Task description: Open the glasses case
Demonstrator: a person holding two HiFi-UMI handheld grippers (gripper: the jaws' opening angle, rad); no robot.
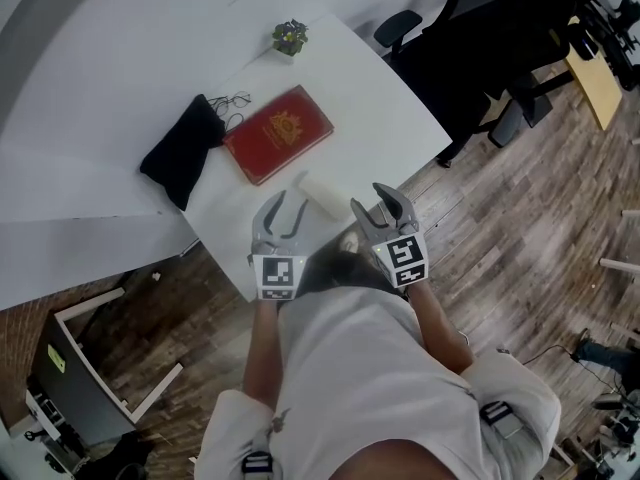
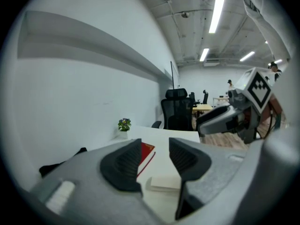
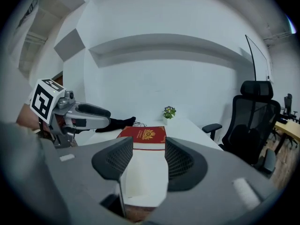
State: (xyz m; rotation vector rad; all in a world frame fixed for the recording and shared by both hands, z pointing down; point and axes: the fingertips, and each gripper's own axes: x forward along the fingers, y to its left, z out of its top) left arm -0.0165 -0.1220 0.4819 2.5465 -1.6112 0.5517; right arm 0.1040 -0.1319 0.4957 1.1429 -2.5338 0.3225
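White bench, person standing at its near edge, a hand-held gripper in each hand.

Glasses case: pale cream, closed, lying on the bench close to the near edge, just in front of the red book and apart from it. It sits between the two grippers in the head view.

Left hand-held gripper: jaws spread, nothing between the pads. It is at the near edge, just left of the case and not on it. In its own view the case shows low in the gap, beyond the fingertips, with the book's edge behind it.

Right hand-held gripper: jaws spread, pads pressing on nothing. It is at the near edge, just right of the case's end; cannot tell if a fingertip touches it. In its own view the case fills the gap ahead of the jaws, with the book straight beyond.

Each gripper shows in the other's view: the right one, the left one.

Other things:
- Black cloth at the bench's left edge, beside the book.
- Glasses between the cloth and the book's far corner, frame touching the cloth.
- Small potted plant at the far edge.
- Black office chair off the bench's right side, on the wood floor.
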